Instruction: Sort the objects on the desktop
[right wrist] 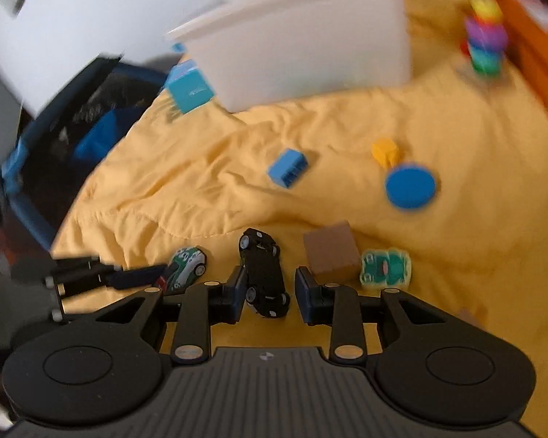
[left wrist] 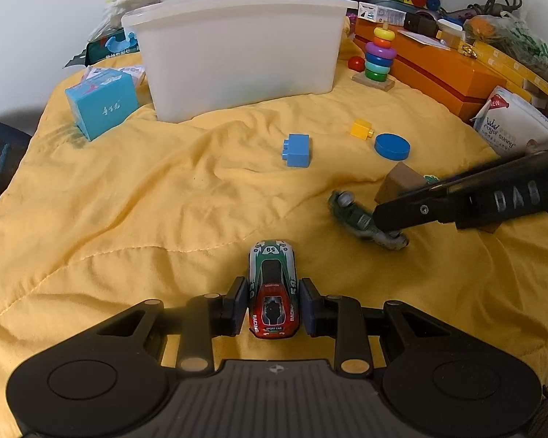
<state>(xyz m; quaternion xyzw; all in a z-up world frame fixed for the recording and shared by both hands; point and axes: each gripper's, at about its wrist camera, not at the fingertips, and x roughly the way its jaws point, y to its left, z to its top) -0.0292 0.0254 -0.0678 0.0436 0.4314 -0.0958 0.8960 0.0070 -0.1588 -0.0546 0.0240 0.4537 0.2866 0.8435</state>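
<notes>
My left gripper (left wrist: pixel 273 304) is shut on a red, green and white racing car (left wrist: pixel 272 284) numbered 59, low over the yellow cloth (left wrist: pixel 146 200). To its right, my right gripper (right wrist: pixel 270 286) is shut on a black toy car (right wrist: pixel 263 273) that lies wheels up and slanted between the pads. In the left wrist view the same car (left wrist: pixel 350 213) looks blurred under the right gripper's black finger (left wrist: pixel 402 215). The racing car (right wrist: pixel 184 266) and the left gripper (right wrist: pixel 135 277) also show at the left of the right wrist view.
A white plastic bin (left wrist: pixel 237 54) stands at the back. On the cloth lie a blue brick (left wrist: pixel 296 150), a yellow brick (left wrist: pixel 361 128), a blue disc (left wrist: pixel 392 146), a brown block (right wrist: pixel 330 252) and a green frog card (right wrist: pixel 383 268). A ring stacker (left wrist: pixel 379 54), an orange box (left wrist: pixel 438 69) and a cyan box (left wrist: pixel 100 104) flank the bin.
</notes>
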